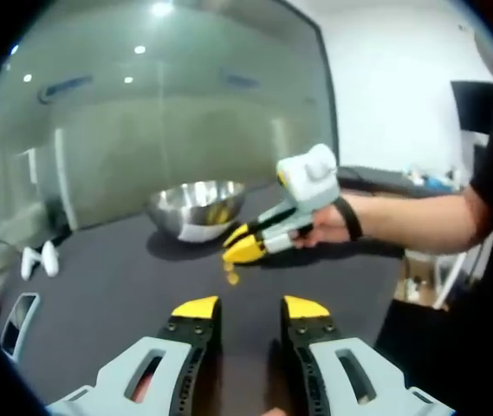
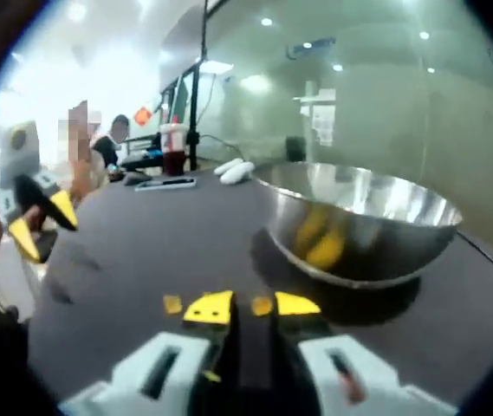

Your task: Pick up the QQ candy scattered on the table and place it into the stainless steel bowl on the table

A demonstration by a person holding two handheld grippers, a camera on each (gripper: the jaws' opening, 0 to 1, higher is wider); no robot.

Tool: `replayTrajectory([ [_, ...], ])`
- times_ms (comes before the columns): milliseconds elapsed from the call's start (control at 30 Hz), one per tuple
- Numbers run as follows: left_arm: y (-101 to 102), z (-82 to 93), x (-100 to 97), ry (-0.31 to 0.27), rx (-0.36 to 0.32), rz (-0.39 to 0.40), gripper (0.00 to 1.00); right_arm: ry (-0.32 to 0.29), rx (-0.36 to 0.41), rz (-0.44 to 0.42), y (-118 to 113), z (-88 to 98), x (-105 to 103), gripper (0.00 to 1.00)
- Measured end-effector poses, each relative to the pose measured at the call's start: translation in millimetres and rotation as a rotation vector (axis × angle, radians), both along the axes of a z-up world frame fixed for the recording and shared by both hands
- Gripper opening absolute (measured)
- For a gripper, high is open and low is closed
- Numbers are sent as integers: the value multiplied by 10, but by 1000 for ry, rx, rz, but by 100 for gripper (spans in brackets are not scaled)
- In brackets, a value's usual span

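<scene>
So far the job looks near its start. The right gripper [image 2: 252, 307] hangs low over the dark table [image 2: 142, 251], its jaws a little apart and empty, one yellow candy piece [image 2: 262, 305] lying between the tips and a second candy piece [image 2: 172, 303] on the tabletop just left of them. From the left gripper view the same right gripper [image 1: 244, 244] points down at a candy [image 1: 232, 276] just beneath it.

The left gripper [image 1: 250, 308] is open with nothing between its jaws, held off the table nearer the person's edge.

Beyond the right gripper stands the stainless steel bowl [image 2: 363, 227], toward the far side of the table. Yellow shows on its side, but I cannot tell whether that is candy inside or a reflection. At least two pieces remain to be picked up, I judge.

No brand, label or writing is readable; a red sign [image 2: 144, 115] far behind is too blurred.
</scene>
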State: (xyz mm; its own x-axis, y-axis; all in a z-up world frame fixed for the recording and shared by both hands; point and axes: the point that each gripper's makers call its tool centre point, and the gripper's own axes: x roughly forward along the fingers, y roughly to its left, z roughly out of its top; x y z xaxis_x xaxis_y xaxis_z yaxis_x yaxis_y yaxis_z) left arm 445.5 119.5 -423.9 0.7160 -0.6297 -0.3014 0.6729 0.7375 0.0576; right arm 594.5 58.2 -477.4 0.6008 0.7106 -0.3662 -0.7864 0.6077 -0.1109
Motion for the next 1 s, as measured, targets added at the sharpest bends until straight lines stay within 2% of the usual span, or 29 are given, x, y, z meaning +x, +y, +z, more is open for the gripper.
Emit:
replayTrajectory([
  [67, 32, -9, 5, 3, 0, 8, 29, 6, 5, -1, 22, -10, -4, 15],
  [133, 50, -14, 9, 4, 1, 12, 29, 37, 25, -13, 13, -27, 20, 13],
  [467, 37, -27, 15, 10, 1, 6, 29, 10, 11, -7, 10, -5, 18, 10],
  [633, 30, -24, 18, 9, -1, 5, 29, -6, 35, -19, -49, 108, -41, 10],
  [800, 33, -25, 8, 9, -4, 5, 29, -25, 98, -87, -273, 208, -138, 10],
  [1000, 33, -40, 4, 14, -2, 6, 29, -72, 129, -184, -572, 329, -239, 10],
])
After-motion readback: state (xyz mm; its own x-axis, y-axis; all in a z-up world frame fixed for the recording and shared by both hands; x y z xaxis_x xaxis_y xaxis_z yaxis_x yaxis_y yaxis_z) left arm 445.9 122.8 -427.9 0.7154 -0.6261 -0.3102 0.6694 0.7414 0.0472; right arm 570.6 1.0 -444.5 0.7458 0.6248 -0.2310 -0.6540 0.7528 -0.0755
